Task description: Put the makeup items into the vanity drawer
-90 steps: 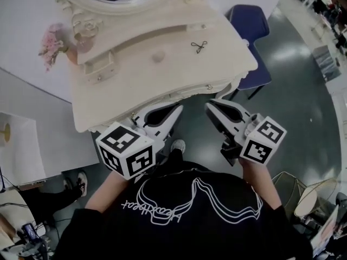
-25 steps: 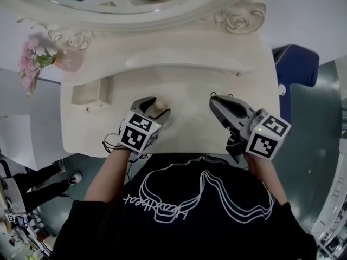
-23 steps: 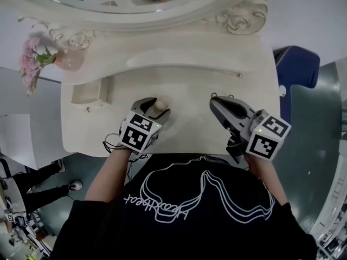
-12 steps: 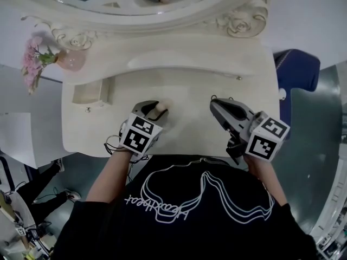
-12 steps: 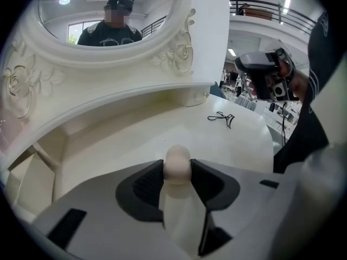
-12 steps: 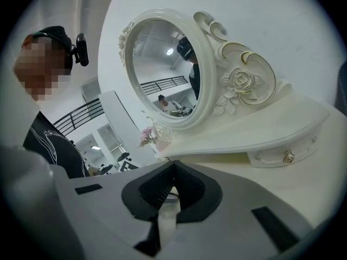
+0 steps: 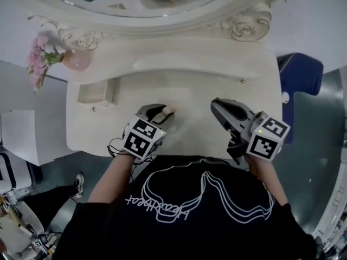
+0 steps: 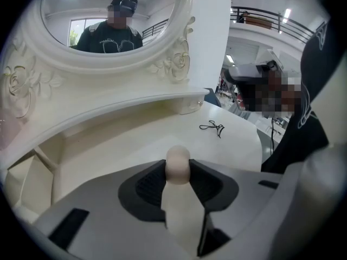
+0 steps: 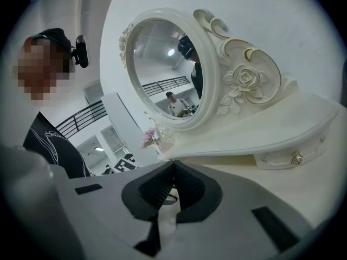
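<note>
The makeup sponge is a small egg-like piece, pale beige and matte, with a smooth rounded end and no print on it. It sits between the pads of the left claw, which presses on it from both sides. These jaws have just been closing, and the sponge's domed tip pokes out past them. In the head view the sponge lies just toward 6 o'clock of the middle of the desk, and whether it touches the top I cannot tell.

The pads are black and ribbed, set in smooth grey plastic shells.

The right claw hangs above the desk at about 4 o'clock with its tips meeting and nothing clamped between them.

A black eyelash curler, thin wire with scissor-like loops, lies flat on the desk at about 1 o'clock from the sponge in the left gripper view, well apart from it.

The desk is cream-white with a faint sheen and a curved front edge. A raised shelf runs along its back, and a small drawer stands pulled out at 9 o'clock. Another little drawer front bears a gold knob.

The oval mirror has a moulded frame with carved roses. A rounded pink vase of pink flowers stands at 10 o'clock.
</note>
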Action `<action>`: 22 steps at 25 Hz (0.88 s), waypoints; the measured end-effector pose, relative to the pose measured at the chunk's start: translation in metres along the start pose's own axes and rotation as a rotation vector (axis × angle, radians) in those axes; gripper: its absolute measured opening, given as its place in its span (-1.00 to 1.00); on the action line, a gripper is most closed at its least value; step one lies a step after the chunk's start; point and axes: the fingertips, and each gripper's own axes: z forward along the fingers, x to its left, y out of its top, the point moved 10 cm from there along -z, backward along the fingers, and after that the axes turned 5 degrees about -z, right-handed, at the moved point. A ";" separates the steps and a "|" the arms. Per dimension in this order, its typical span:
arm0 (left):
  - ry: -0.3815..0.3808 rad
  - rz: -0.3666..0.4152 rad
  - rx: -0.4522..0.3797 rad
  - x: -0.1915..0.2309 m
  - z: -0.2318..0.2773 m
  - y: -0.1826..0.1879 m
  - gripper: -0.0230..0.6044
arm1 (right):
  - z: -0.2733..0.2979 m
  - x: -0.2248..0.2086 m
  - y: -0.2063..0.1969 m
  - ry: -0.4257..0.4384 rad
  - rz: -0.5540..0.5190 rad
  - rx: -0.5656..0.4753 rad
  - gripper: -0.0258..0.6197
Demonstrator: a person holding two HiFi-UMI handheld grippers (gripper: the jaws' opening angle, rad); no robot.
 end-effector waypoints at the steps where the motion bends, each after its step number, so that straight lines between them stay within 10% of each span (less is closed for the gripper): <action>1: 0.000 0.000 -0.013 0.000 -0.004 0.004 -0.49 | 0.002 0.000 0.001 0.003 0.000 -0.001 -0.90; 22: -0.031 -0.221 -0.237 0.057 -0.104 0.017 -0.48 | 0.092 0.049 0.013 0.068 -0.018 0.031 -0.90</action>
